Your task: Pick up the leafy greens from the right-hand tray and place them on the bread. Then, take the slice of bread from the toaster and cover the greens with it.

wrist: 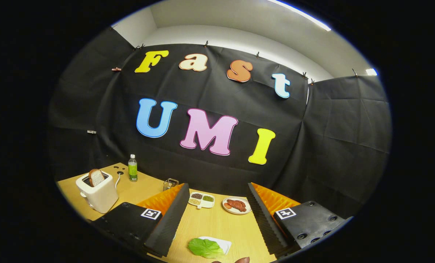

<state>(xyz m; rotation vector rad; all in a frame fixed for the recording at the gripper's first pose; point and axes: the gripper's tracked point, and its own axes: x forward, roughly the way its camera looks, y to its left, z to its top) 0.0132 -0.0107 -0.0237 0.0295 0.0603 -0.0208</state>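
Between our spread fingers, at 6 o'clock, we list the leafy greens (205, 247) on a white tray (220, 242); the gripper (217, 219) holds nothing. At 10 o'clock: toaster (97, 191) holding a bread slice (96, 177), with a bottle (132, 168) beyond. At 12 o'clock: a divided dish (201, 199) and a meat plate (236, 205).

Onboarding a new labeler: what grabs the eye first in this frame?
The open claw, its two fingers spread wide over the wooden table, nothing between them. Low between the fingers lies a green leaf on a white tray. Off beyond the left finger, a white toaster holds a bread slice upright.
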